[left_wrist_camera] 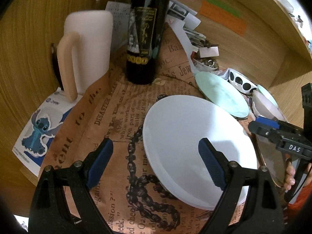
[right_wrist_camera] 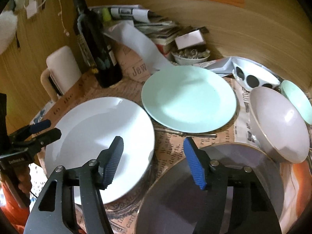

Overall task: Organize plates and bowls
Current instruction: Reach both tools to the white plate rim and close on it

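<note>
Both tools over the dishes, nothing picked up yet; step in hand looks like grabbing the white plate (right_wrist_camera: pixel 101 144) to stack it with the other plates. To do it well: come in at the rim near edge, one finger over and one under, pinch on the lip not the flat centre, lift level so it doesn't scrape the newspaper-print mat (left_wrist_camera: pixel 109 117) or bump the wine bottle (left_wrist_camera: pixel 146 35) behind. Left tool (left_wrist_camera: pixel 156 163) wide open, empty, right finger hanging above the white plate's face, left finger over the mat, no contact that I can tell. Right tool (right_wrist_camera: pixel 154 161) about half open, empty, left finger above the white plate's edge, right finger above the grey plate (right_wrist_camera: pixel 214 185), gap between the two plates below. White plate sits flat on the counter mid-left, mint plate (right_wrist_camera: pixel 189 99) just behind it, grey plate nearest, grey bowl (right_wrist_camera: pixel 278 124) tipped on its side at right with a small mint dish (right_wrist_camera: pixel 298 101) behind. White mug (left_wrist_camera: pixel 89 46) far left, well apart.
</note>
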`<action>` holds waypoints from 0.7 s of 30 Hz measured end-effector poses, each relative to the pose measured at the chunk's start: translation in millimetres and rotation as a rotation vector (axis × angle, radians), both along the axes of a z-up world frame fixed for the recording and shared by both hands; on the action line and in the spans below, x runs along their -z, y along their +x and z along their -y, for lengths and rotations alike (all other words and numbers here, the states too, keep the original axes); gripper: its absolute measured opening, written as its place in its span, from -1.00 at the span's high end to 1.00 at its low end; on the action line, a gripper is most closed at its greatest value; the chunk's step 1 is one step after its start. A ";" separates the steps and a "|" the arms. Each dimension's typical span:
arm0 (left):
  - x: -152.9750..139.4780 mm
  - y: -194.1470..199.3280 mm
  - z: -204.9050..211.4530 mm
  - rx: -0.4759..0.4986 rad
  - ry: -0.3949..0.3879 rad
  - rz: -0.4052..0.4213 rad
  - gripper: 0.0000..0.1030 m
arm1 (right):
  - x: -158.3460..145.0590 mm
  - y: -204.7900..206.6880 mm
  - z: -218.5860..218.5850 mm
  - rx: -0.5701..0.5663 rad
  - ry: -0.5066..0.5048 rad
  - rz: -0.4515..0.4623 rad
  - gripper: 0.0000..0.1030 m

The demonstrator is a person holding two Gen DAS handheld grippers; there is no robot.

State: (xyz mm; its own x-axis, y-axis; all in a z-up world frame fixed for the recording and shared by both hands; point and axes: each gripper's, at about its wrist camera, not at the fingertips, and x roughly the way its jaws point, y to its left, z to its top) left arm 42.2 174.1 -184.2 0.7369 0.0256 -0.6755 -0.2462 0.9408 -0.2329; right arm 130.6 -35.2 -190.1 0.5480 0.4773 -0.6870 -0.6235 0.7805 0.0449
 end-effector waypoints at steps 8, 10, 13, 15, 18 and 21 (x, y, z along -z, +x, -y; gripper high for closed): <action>11.6 4.1 -3.0 0.012 0.005 -0.045 -0.43 | 14.0 11.4 -16.1 -0.024 -0.067 -0.063 0.24; 15.5 6.8 -4.2 0.014 -0.005 -0.065 -0.33 | 15.1 12.9 -17.9 -0.023 -0.071 -0.072 0.27; 16.8 6.8 -5.0 0.012 0.006 -0.066 -0.26 | 17.9 18.0 -19.8 -0.029 -0.072 -0.116 0.38; 16.4 7.1 -5.8 0.014 0.003 -0.064 -0.19 | 20.8 21.5 -21.4 -0.031 -0.075 -0.145 0.44; 15.2 6.4 -6.5 0.017 0.000 -0.058 -0.03 | 21.5 21.9 -22.4 -0.026 -0.087 -0.144 0.46; 12.6 5.3 -2.7 0.035 0.014 -0.054 0.18 | 20.4 20.9 -23.4 -0.034 -0.091 -0.139 0.48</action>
